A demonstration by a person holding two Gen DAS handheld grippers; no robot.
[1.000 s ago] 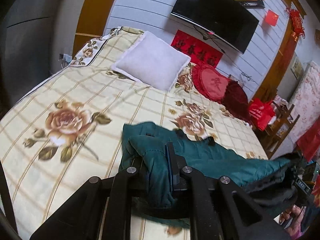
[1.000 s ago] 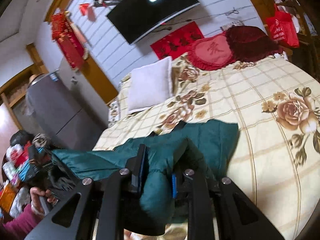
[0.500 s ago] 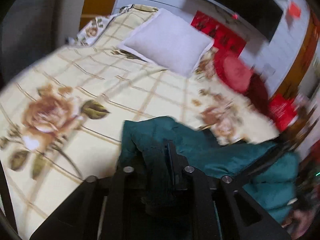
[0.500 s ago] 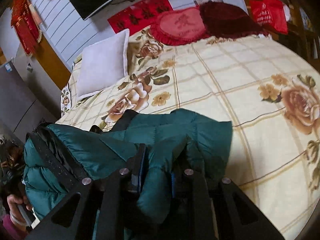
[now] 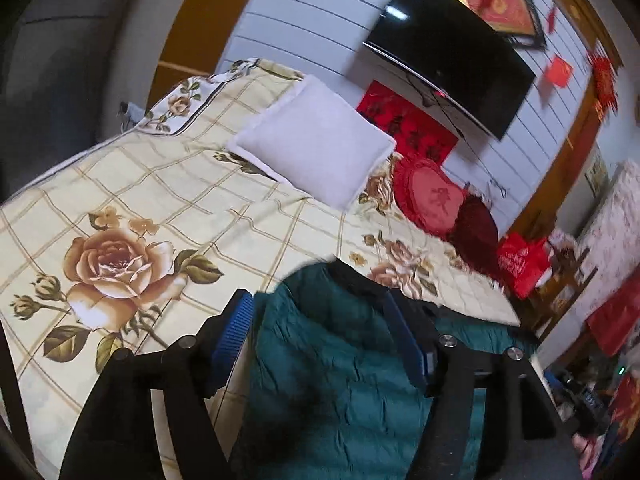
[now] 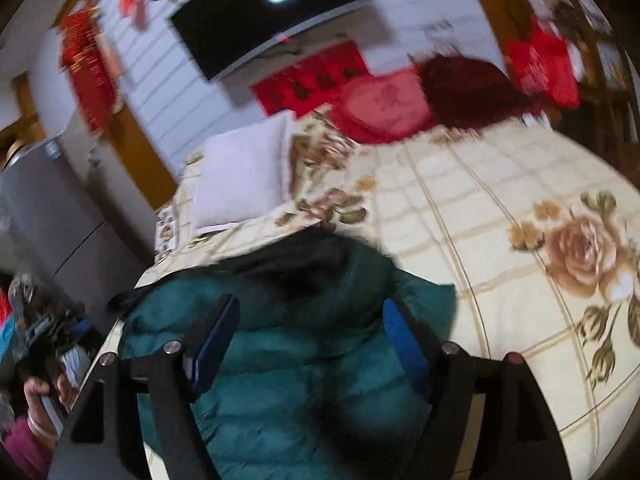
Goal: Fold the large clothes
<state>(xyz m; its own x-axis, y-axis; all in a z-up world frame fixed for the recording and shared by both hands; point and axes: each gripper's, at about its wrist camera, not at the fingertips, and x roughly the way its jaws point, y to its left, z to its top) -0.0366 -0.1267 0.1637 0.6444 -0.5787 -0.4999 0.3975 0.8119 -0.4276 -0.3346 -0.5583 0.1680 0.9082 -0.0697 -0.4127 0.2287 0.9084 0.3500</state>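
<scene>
Jacket (image 5: 340,380) lies near bed (image 5: 160,184) edge under both spread grippers, left gripper (image 5: 320,340) and right gripper (image 6: 308,344); puffy fabric could spring unfolded.

Quilted green jacket (image 5: 340,380) cloth lies on matt floral bedspread (image 5: 160,200).

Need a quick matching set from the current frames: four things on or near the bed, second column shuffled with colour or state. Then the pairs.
Column 1:
1. left gripper
2. puffer jacket
3. square pillow
4. heart cushion

Column 2:
A. red, lying at the far end of the bed near the wall
B. white, lying on the floral bedspread
C. teal, lying on the bed between the open fingers
D. open, blue pads apart

Pairs: 1-D, 2-C, 3-B, 4-A
</scene>
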